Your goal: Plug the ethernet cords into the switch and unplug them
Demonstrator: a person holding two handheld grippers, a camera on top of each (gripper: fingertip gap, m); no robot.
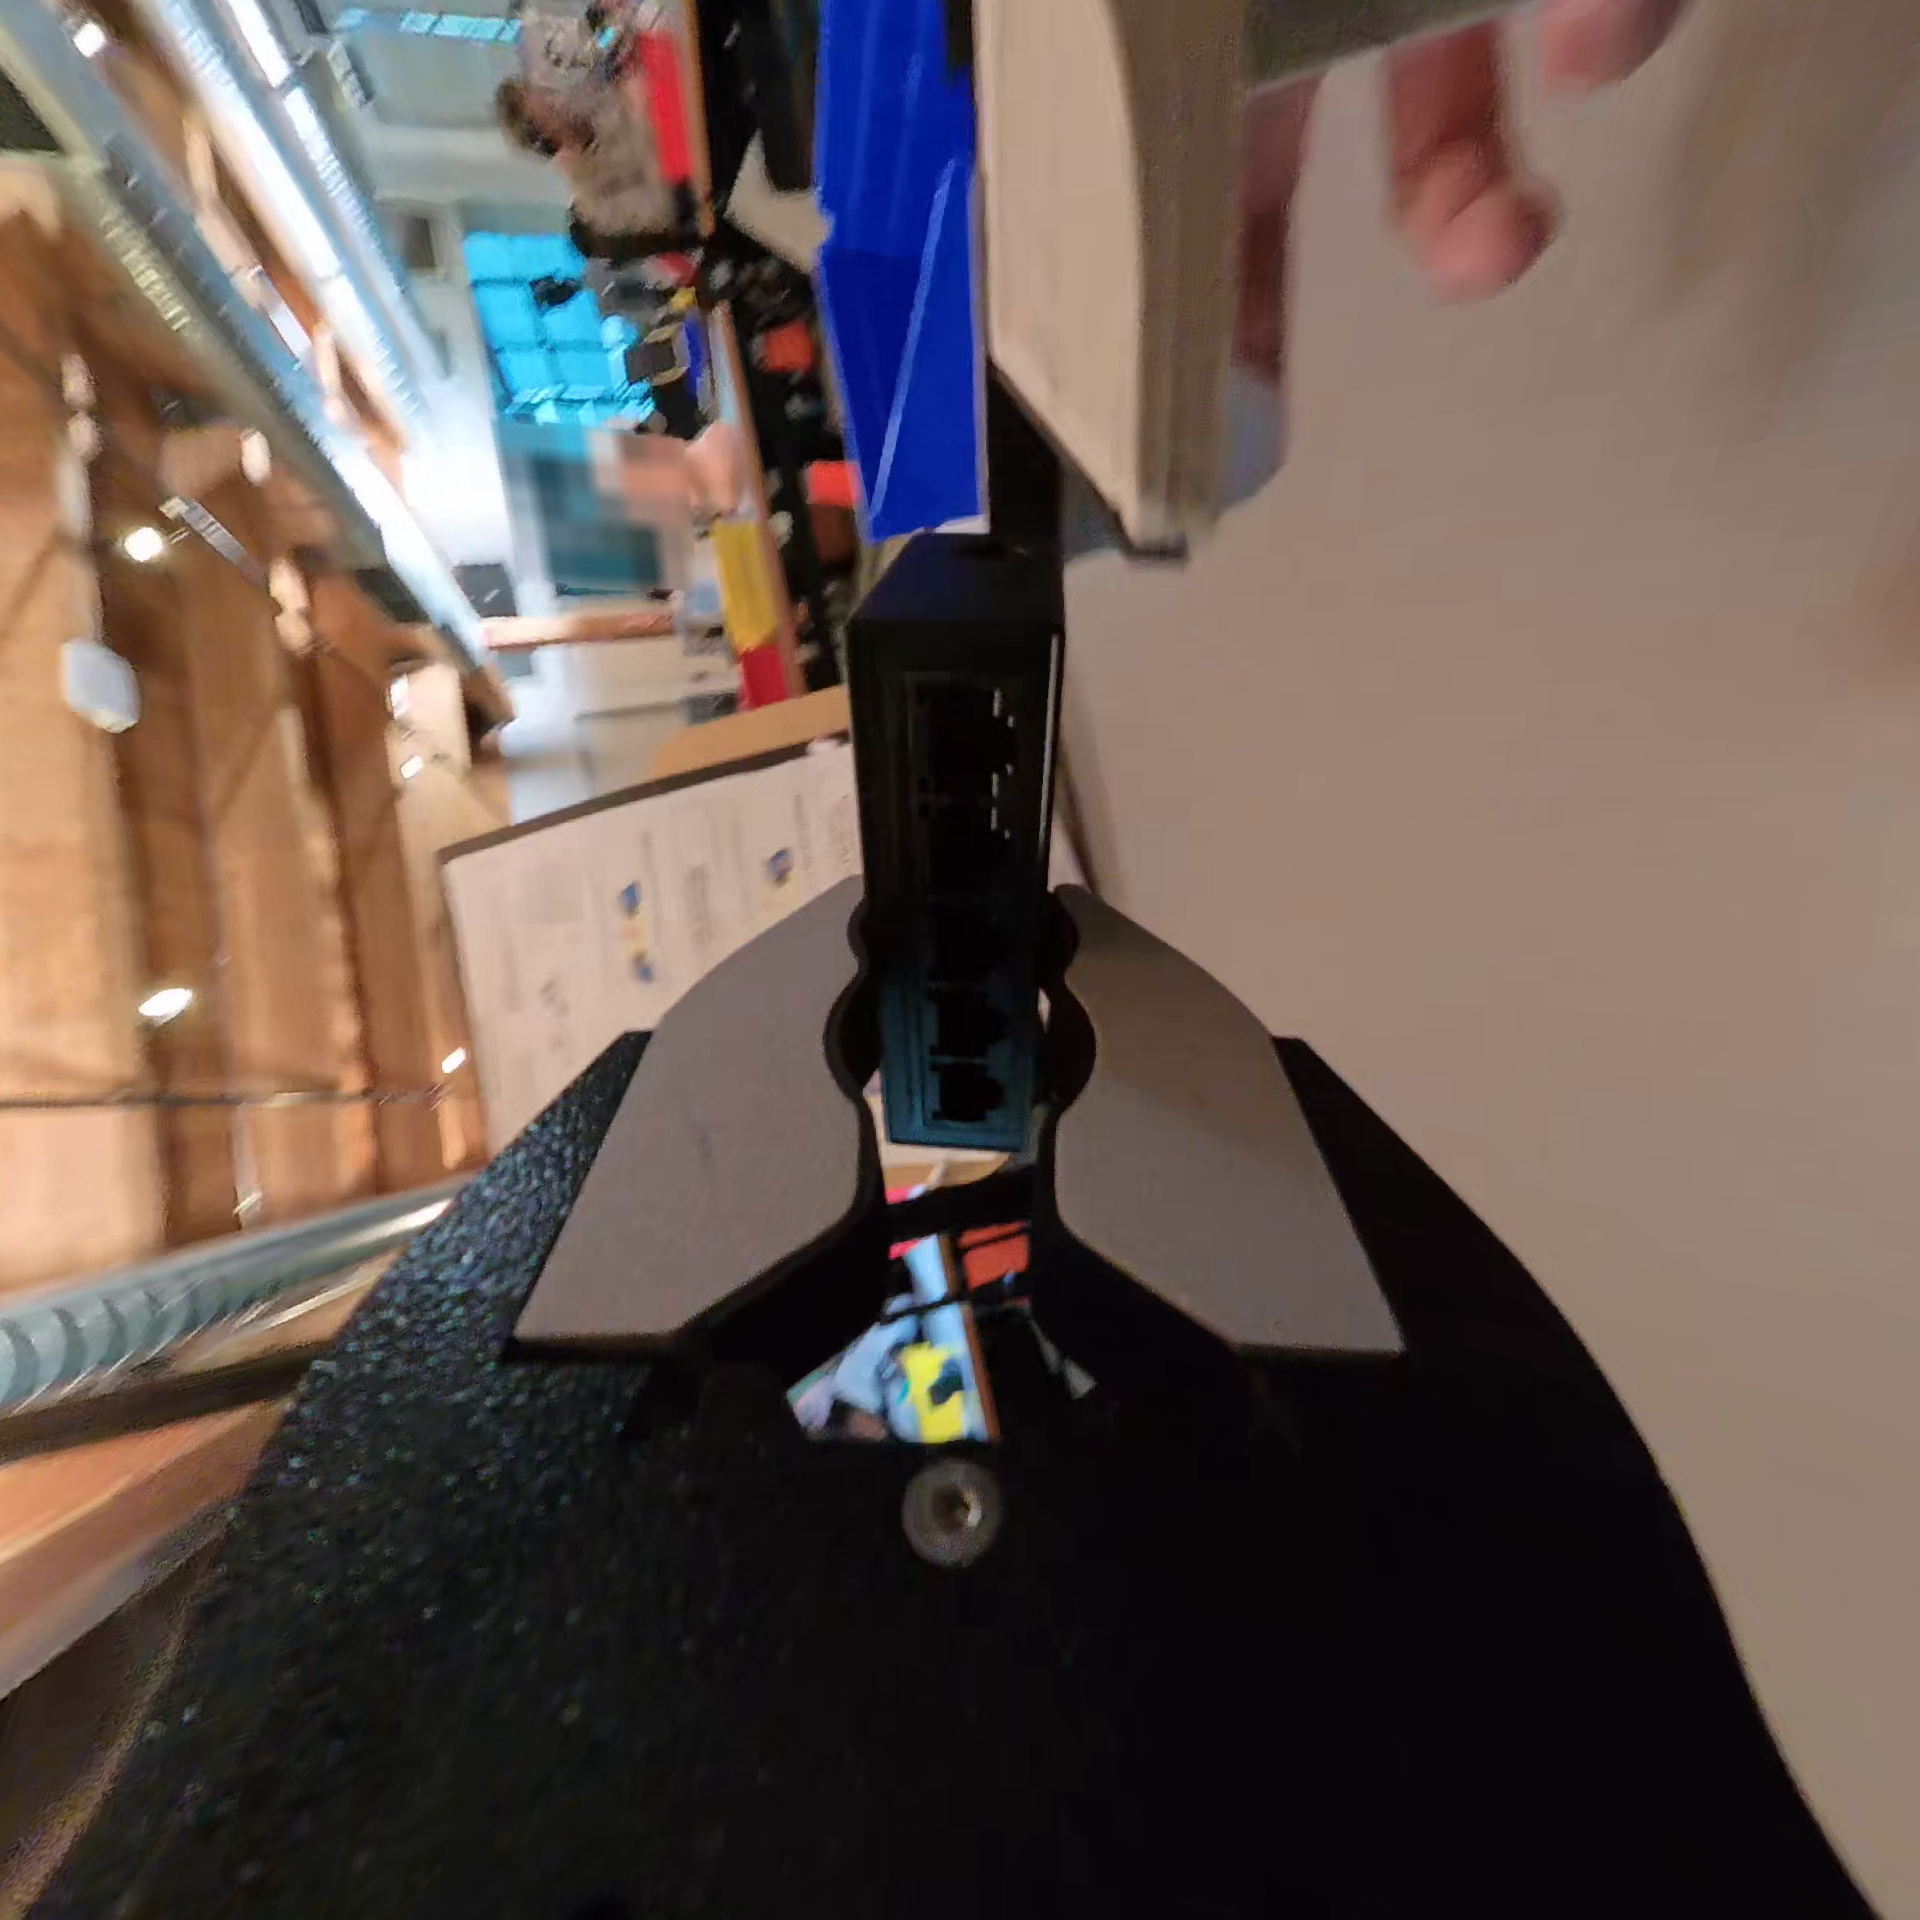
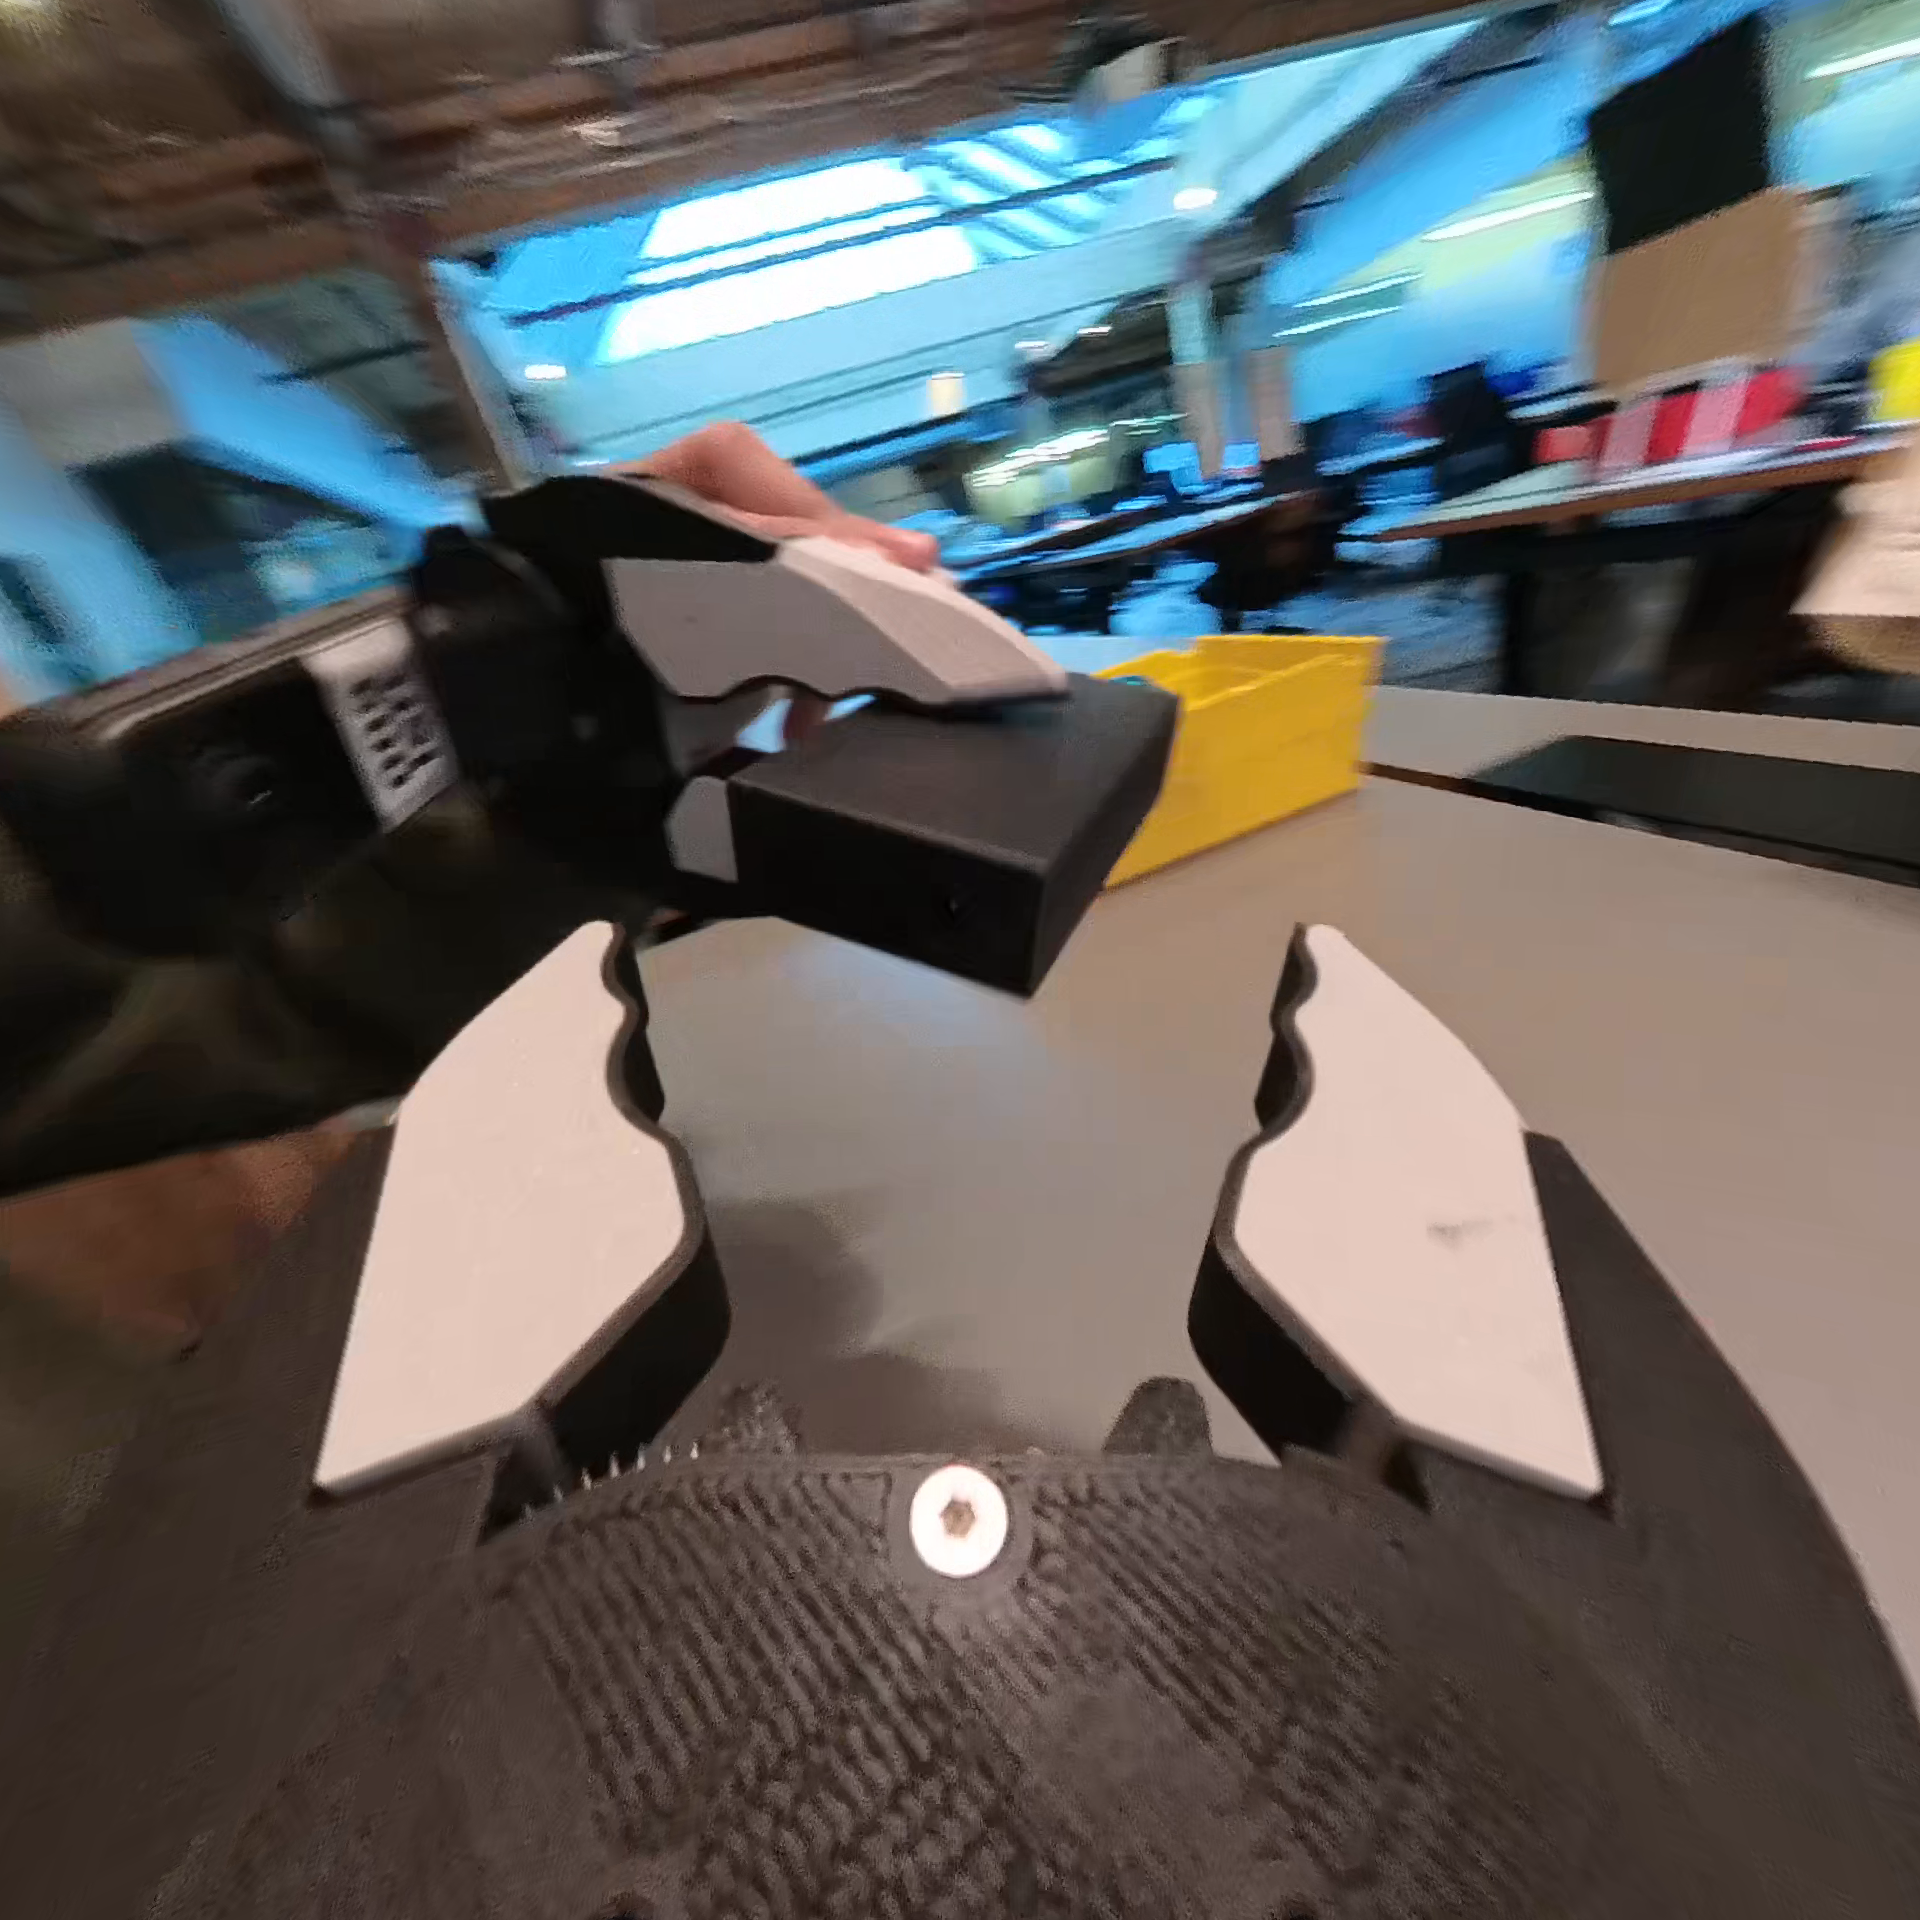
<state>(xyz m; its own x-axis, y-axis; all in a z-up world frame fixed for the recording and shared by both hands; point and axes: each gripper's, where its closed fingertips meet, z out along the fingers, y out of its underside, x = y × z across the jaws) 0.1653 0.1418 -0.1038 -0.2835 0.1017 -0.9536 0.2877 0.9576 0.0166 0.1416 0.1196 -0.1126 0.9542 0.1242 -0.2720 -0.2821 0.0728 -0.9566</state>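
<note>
Left wrist view, rolled sideways, looks closely along its fingers at the switch; right wrist view faces it across the table.

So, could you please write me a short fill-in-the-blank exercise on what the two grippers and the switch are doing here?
1. The left gripper is shut on the black ____.
2. The right gripper is ____ and holds nothing.
3. The switch is held above the grey ____.
4. Behind the switch stands a ____ bin.

Missing words: switch; open; table; yellow
</note>
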